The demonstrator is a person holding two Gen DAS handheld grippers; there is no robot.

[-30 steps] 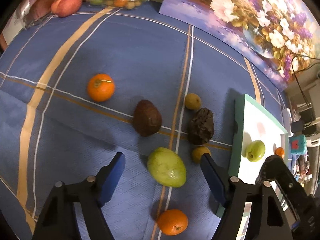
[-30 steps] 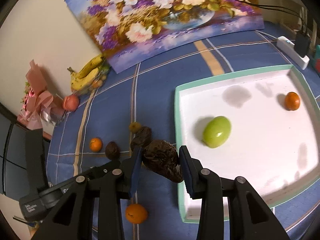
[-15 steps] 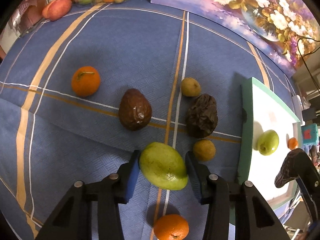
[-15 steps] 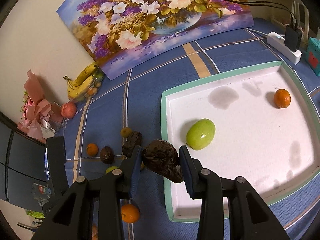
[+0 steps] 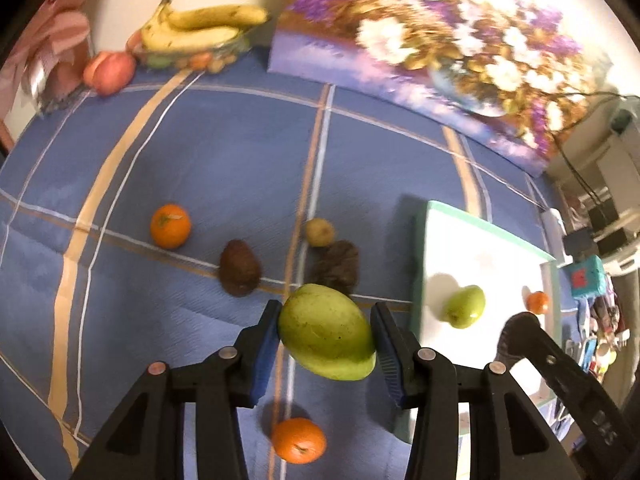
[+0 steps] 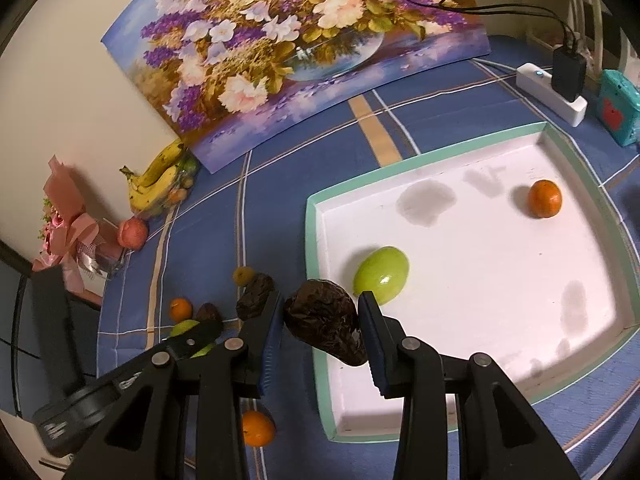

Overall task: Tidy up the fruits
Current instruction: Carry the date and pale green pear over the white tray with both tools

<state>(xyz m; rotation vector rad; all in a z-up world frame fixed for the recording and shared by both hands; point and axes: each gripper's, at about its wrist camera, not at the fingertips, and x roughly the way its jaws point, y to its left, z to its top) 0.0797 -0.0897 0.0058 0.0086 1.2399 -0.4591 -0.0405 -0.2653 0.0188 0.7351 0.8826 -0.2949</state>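
My left gripper (image 5: 325, 338) is shut on a green mango (image 5: 326, 336) and holds it above the blue cloth. My right gripper (image 6: 320, 326) is shut on a dark wrinkled avocado (image 6: 324, 326), hanging over the near left rim of the white tray (image 6: 316, 320). In the tray lie a green fruit (image 6: 382, 274) and an orange (image 6: 544, 199). On the cloth rest two oranges (image 5: 170, 226) (image 5: 298, 440), a brown avocado (image 5: 239, 268), a second wrinkled avocado (image 5: 336, 266) and a small yellow fruit (image 5: 320, 232). The tray (image 5: 480, 256) shows at the right in the left wrist view.
A flower painting (image 6: 296, 52) leans on the wall at the back. Bananas (image 5: 200, 28) in a bowl, a red apple (image 5: 109, 72) and a pink bouquet (image 6: 68, 232) stand at the far left. A power strip (image 6: 552, 92) and a teal box (image 6: 618, 108) lie beyond the tray.
My left gripper closed on the green mango and lifted it off the cloth. My right gripper carried the wrinkled avocado a little toward the tray's rim.
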